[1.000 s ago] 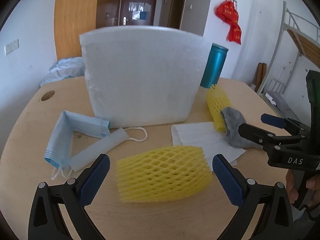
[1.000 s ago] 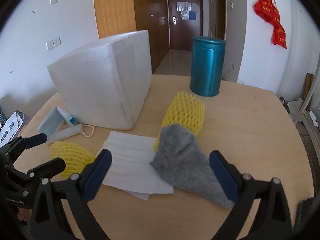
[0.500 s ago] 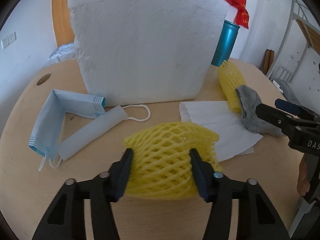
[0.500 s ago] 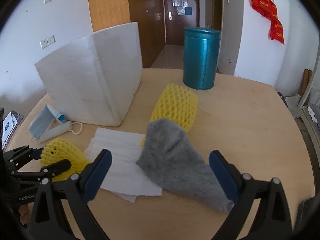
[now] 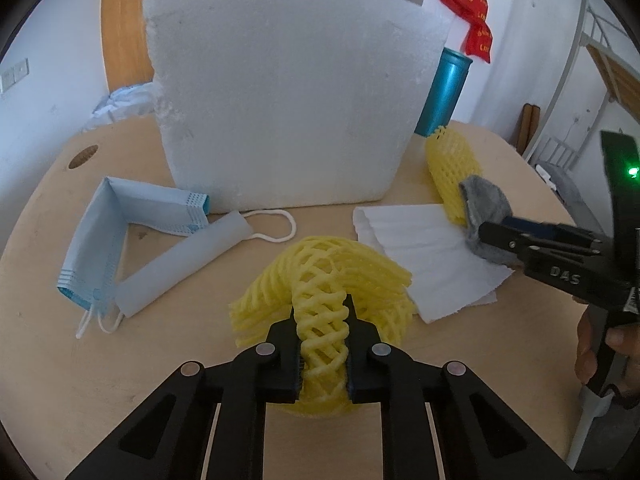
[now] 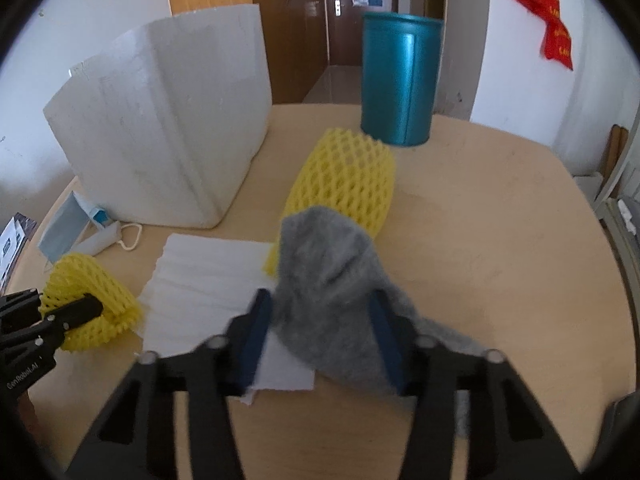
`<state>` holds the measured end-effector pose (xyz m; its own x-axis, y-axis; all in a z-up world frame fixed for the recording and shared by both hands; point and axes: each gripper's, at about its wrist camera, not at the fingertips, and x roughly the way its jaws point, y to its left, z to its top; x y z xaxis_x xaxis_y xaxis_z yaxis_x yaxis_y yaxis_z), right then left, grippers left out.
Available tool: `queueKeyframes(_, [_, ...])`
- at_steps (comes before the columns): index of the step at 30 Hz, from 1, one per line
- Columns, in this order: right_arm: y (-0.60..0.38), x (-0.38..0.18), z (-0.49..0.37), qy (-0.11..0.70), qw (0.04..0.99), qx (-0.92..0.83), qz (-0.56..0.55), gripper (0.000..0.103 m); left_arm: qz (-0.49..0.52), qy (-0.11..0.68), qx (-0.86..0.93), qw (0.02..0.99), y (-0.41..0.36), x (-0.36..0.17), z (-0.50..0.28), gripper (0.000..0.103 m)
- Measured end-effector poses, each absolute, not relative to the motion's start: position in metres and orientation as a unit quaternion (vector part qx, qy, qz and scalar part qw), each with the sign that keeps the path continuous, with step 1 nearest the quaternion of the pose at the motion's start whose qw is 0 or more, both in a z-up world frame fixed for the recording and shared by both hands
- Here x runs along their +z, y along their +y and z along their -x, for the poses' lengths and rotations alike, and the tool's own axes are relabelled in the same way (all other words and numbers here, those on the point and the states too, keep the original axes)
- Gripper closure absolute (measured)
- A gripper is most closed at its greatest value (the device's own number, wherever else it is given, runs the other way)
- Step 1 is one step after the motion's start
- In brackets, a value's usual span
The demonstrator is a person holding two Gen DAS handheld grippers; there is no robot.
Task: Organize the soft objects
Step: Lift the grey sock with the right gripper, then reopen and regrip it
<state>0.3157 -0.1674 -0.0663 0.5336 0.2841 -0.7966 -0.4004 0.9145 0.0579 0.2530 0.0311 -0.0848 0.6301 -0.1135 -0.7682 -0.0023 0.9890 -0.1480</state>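
Lower centre: left gripper [image 5: 323,344] fingers closing, pinching yellow foam net [image 5: 320,300]. Right gripper [image 6: 320,336] fingers closing around grey sock [image 6: 332,272].

Teal can [image 6: 400,80] upright by foam box [image 5: 288,112].
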Motion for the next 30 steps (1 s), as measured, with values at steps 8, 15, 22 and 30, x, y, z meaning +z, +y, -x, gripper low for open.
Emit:
queueKeyframes(8, [-0.173, -0.055, -0.305, 0.432, 0.878, 0.202, 0.048, 0.093, 0.069, 0.413, -0.032, 0.908, 0.033, -0.077, -0.241, 0.087])
queueKeyframes(15, [-0.168, -0.050, -0.302, 0.426, 0.878, 0.208, 0.064, 0.081, 0.070, 0.407, -0.035, 0.910, 0.032, -0.074, -0.237, 0.087])
queueKeyframes(22, [-0.162, -0.044, -0.302, 0.390, 0.895, 0.191, 0.099, 0.021, 0.073, 0.408, -0.039, 0.909, 0.034, -0.075, -0.238, 0.087])
queueKeyframes(30, [-0.165, -0.067, -0.329, 0.429, 0.880, 0.180, 0.098, 0.021, 0.077, 0.406, -0.044, 0.910, 0.035, -0.073, -0.238, 0.087])
